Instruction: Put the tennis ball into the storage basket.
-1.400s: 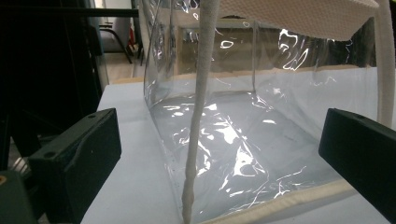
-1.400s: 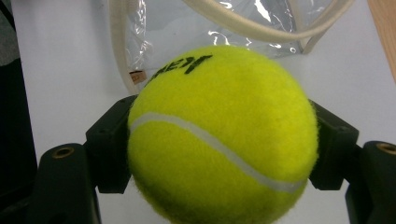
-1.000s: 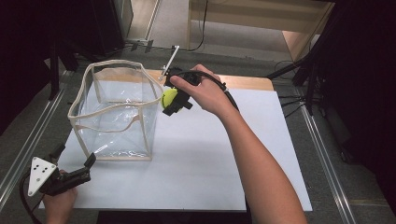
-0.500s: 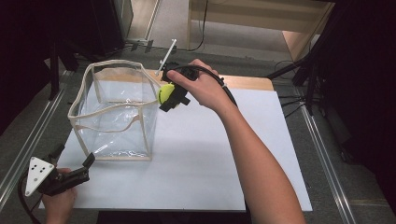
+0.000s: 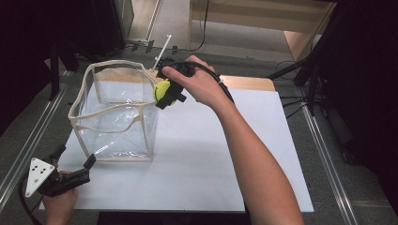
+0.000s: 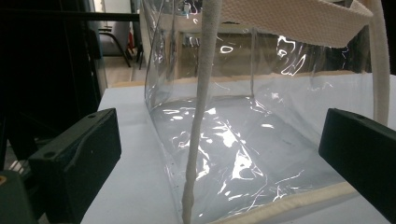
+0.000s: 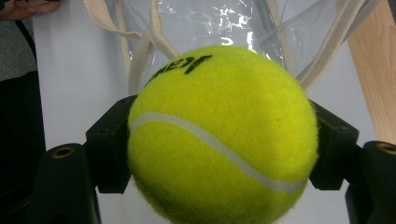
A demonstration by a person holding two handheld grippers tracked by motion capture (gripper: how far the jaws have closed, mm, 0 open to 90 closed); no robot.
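So the bench is covered with a plain white sheet, and a strip of light wood peeks out along the far edge. Metal rails run down both sides of it. Past the far edge there's grey floor with black cables trailing over it and a pale wooden frame at the back, and the rest of the room is pretty dark.

The right tool is clamped on a yellow-green tennis ball, held up in the air right at the near-right top corner of a clear plastic bag with cream fabric trim. In the right gripper view the ball sits squeezed between both black jaws, with the bag's opening just beyond it.

The left tool rests low at the near-left corner of the bench, jaws apart, nothing between them. In the left gripper view it looks at the bag's near corner seam, close but not touching. The bag stands upright on the white sheet.
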